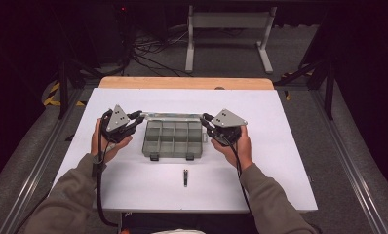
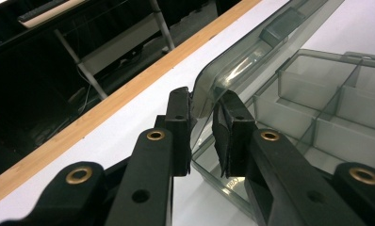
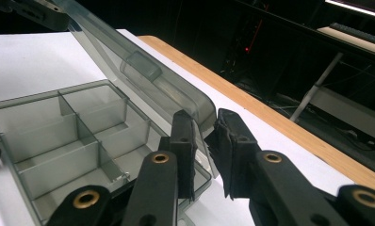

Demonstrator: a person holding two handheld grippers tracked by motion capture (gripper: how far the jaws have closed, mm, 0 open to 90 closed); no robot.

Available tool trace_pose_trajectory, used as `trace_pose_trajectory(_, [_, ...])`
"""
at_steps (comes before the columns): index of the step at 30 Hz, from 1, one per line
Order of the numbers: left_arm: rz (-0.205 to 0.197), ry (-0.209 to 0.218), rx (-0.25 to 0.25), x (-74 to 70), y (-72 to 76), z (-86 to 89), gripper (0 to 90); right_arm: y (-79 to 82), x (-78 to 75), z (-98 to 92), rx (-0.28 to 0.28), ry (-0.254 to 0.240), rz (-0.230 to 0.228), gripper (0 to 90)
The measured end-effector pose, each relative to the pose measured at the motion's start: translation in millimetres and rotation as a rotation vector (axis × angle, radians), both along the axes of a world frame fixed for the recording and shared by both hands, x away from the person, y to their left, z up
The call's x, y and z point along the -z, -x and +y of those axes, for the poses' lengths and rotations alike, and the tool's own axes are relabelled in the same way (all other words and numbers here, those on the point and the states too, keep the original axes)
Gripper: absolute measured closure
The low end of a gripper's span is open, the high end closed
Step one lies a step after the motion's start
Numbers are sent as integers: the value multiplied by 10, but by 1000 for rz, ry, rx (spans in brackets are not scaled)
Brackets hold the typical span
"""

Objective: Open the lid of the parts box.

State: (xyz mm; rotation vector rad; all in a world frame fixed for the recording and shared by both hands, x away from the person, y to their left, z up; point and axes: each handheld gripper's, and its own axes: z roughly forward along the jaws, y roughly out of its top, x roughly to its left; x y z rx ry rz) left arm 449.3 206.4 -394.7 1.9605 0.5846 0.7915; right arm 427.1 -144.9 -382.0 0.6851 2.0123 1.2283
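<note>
At the middle of the white table (image 1: 280, 146), the smoke-grey clear plastic compartment box (image 1: 172, 139) sat with its hinged lid (image 2: 251, 56) raised and its two dark latches at 6 o'clock, facing you. You held your left gripper (image 1: 136, 117) at the box's 9 o'clock end, and in the left gripper view its two black jaws stood either side of the lid's rounded corner, closed on the lid's edge. Your right gripper (image 1: 205, 119) was at the 3 o'clock end, and in the right gripper view its jaws pinched the opposite corner of the same lid (image 3: 143, 70) the same way, one pad on each face. The divided compartments (image 3: 58, 136) below looked bare, as far as the tinted walls let you see. At 6 o'clock from the box, well apart from it and nearer to you, a small dark slim tool (image 1: 185, 177) lay on the table, untouched; what it was could not be made out. Along the table's 12 o'clock edge ran a pale wooden strip (image 1: 182, 83).
</note>
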Motion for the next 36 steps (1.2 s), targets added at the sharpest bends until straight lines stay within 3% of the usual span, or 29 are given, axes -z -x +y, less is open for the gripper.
trace_pose_trajectory(9, [1,38,-19,15,-82,-10,779,-117,-7,-23,10,-35,15,773])
trace_pose_trajectory(26, [27,81,-43,53,-219,-19,781,-327,77,39,46,-43,29,785])
trace_pose_trajectory(29, [36,83,-50,69,-252,-26,782,-371,101,40,54,-56,39,783])
trace_pose_trajectory(33, [60,99,-63,112,-333,-37,781,-455,114,38,76,-113,67,782])
trace_pose_trajectory(36, [75,95,-78,151,-387,-40,781,-499,136,51,92,-118,71,784])
